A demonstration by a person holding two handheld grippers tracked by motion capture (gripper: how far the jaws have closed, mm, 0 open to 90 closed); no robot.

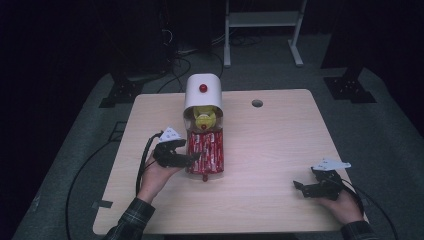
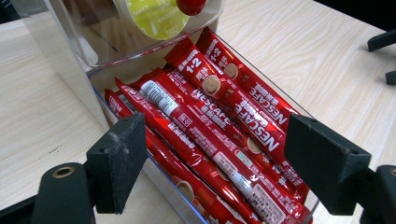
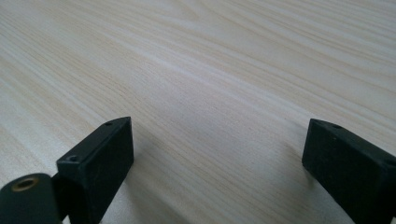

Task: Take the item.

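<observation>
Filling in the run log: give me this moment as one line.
left claw: open, over red coffee sticks in clear drawer | right claw: open, nothing between jaws, above table

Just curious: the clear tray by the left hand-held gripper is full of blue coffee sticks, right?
Not blue: the sticks are red, as the left gripper view shows. They do lie in the clear tray, with the left hand-held gripper open over it.

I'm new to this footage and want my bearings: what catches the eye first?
A clear drawer packed with red Nescafe sachets lies pulled out at mid-table below a white dispenser. The left tool hovers open over the sachets, gripping none. The right tool rests open at the table's near right corner.
</observation>
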